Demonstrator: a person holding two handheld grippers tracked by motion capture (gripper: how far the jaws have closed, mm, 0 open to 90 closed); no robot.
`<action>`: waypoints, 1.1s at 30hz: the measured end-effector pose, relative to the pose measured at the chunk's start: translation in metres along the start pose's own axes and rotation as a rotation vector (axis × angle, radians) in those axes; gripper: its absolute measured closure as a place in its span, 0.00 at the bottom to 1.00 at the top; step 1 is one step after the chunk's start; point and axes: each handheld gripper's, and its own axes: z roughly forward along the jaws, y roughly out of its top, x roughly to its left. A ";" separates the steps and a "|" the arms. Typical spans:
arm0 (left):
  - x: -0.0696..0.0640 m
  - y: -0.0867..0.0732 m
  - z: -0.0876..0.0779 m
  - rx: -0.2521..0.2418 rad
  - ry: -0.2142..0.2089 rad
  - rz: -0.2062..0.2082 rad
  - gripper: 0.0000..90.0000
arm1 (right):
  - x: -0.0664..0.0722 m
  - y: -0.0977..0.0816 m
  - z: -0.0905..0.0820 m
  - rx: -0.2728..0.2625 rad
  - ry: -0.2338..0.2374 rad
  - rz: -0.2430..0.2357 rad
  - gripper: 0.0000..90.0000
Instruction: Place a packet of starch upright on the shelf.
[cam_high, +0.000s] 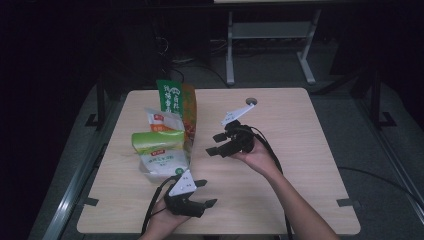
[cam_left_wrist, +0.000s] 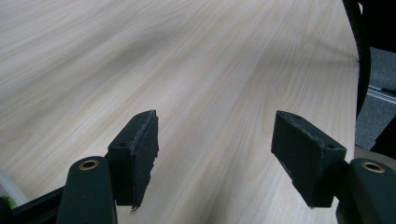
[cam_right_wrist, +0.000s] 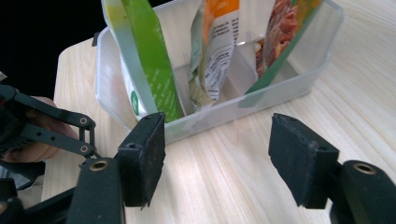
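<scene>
A: How does the right gripper (cam_right_wrist: 217, 156) stand?

B: Its two black jaws are apart and there is nothing between them, only the wooden table (cam_right_wrist: 373, 88). No pad touches anything.

A: And what is just in front of it?

B: A clear plastic bin (cam_right_wrist: 306, 74), near the jaws but not touching them. Three packets stand upright in it, one in each compartment as far as I can see. The green packet (cam_right_wrist: 149, 60) is nearest to the left jaw, the orange and white packet (cam_right_wrist: 219, 51) is in the middle, and the tall packet with a food photo (cam_right_wrist: 280, 32) is toward the right jaw.

A: Can you read the labels?

B: Not really. The middle packet has a block of small print and the tall one, in the high view, has white characters on its green top, but they are too small to read.

A: And the left gripper (cam_left_wrist: 215, 154)?

B: It is also open, with only bare table between the jaws. In the high view it is near the front edge of the table, just beside the bin's near end.
</scene>
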 end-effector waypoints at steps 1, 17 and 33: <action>0.000 0.000 0.000 0.000 0.001 0.001 0.35 | -0.001 -0.001 -0.001 -0.002 0.001 0.005 0.39; 0.003 0.002 -0.002 0.001 0.009 0.007 0.35 | -0.021 -0.016 -0.020 -0.004 -0.042 0.052 0.34; 0.006 0.003 -0.002 0.003 0.013 0.006 0.35 | -0.031 -0.032 -0.047 -0.021 -0.099 0.105 0.32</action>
